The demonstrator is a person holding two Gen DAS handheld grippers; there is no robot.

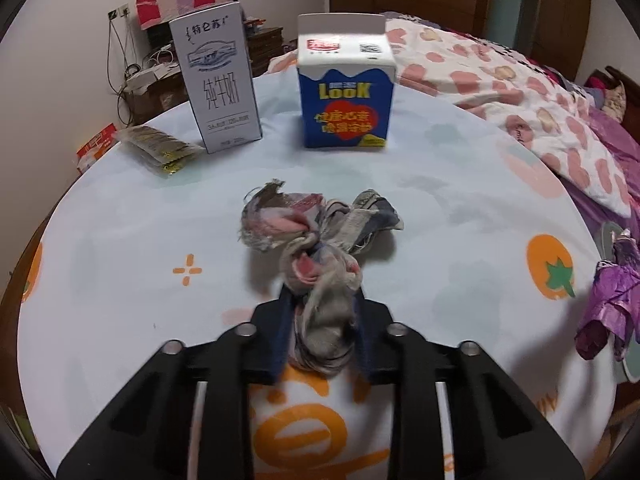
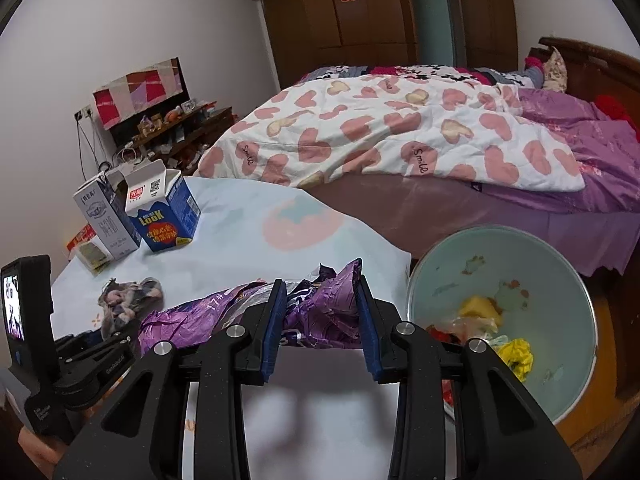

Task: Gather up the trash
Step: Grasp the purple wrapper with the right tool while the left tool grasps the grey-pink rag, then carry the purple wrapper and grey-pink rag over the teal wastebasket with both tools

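Note:
My left gripper is shut on a crumpled grey-pink rag that lies on the round table's cloth; the rag also shows in the right wrist view. My right gripper is shut on a crumpled purple foil wrapper, held near the table's edge, left of a pale green trash bin with yellow and red scraps inside. The wrapper shows at the right edge of the left wrist view.
A white milk carton, a blue "Look" carton and small packets stand at the table's far side. A bed with a heart quilt lies beyond. A cluttered shelf stands by the wall.

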